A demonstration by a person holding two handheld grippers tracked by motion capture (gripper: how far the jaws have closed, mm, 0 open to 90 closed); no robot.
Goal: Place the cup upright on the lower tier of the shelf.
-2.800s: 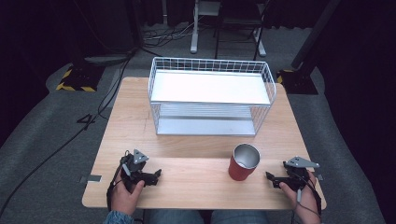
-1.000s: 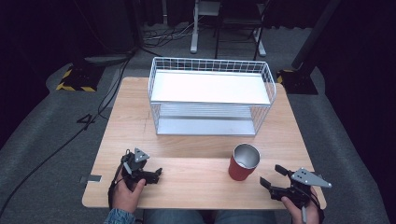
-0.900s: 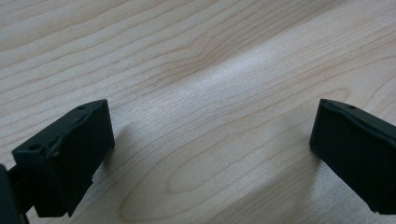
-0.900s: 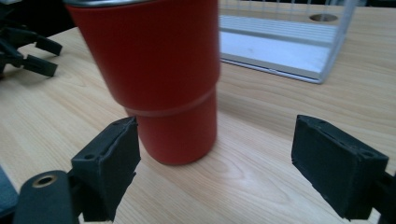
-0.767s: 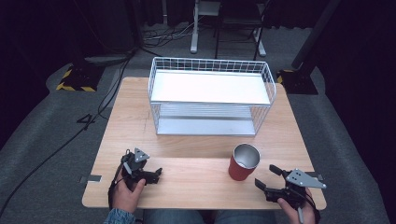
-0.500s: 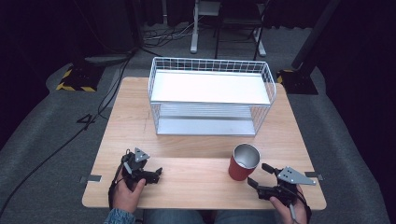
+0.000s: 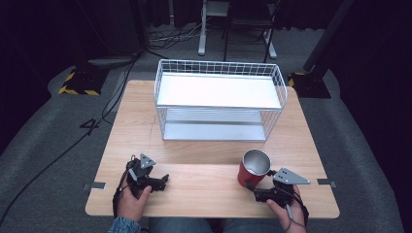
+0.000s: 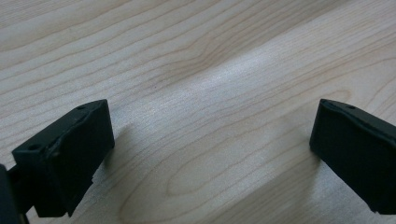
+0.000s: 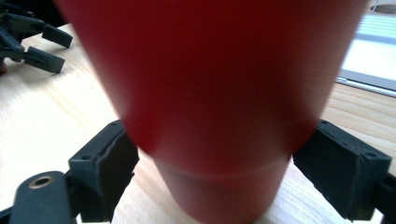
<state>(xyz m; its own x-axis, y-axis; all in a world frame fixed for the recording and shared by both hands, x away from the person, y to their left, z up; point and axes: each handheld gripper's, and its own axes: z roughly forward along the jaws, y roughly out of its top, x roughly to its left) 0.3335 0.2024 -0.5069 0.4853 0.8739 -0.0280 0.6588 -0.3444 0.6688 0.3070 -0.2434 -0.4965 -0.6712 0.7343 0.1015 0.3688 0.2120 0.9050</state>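
Observation:
A red cup (image 7: 254, 167) with a shiny metal inside stands upright at the table's front right. My right gripper (image 7: 254, 189) sits just in front of it, open, its jaws reaching either side of the cup's base. In the right gripper view the red cup (image 9: 210, 70) looms large and blurred between the two black fingers (image 9: 102, 172), which flank its narrow foot; I cannot tell if they touch it. My left gripper (image 7: 163, 180) rests on the table at the front left, open, and in its own view the gripper (image 8: 210, 140) has bare wood between its jaws.
A white wire basket shelf (image 7: 218, 92) with two tiers stands at the back middle of the wooden table (image 7: 204, 194). The left gripper (image 9: 32, 37) appears far off in the right gripper view. Cables and stand legs lie on the floor beyond the table.
My right gripper has slid left along the front edge to the cup, and its jaws now flank the base. The left gripper has stayed put.

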